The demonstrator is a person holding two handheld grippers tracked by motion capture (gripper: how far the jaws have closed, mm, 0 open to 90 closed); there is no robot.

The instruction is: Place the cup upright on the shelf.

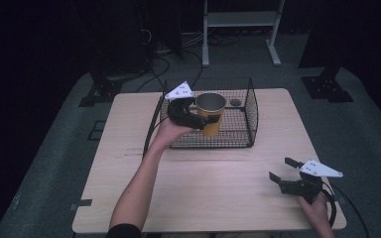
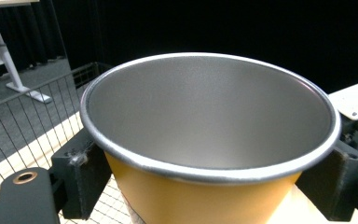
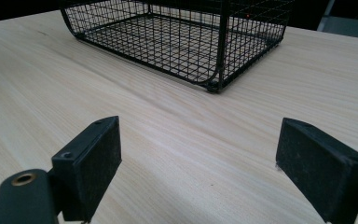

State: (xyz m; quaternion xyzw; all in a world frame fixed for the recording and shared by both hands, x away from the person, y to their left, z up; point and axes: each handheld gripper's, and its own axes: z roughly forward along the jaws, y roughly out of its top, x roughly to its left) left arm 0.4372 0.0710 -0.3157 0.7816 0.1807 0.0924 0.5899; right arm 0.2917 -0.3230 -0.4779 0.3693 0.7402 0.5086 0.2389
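Over basket (image 1: 248, 114): left tongs (image 1: 204, 118) clamp upright cup (image 1: 211, 113).

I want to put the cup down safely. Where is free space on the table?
Bare wood lies between the wire basket and the table's near edge, left of the right gripper. It is crowded at the basket, where the left gripper holds the yellow cup.

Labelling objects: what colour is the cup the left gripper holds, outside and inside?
The cup is yellow-orange outside, with a matte silver-grey metal inside and rim. Shows best in the left gripper view.
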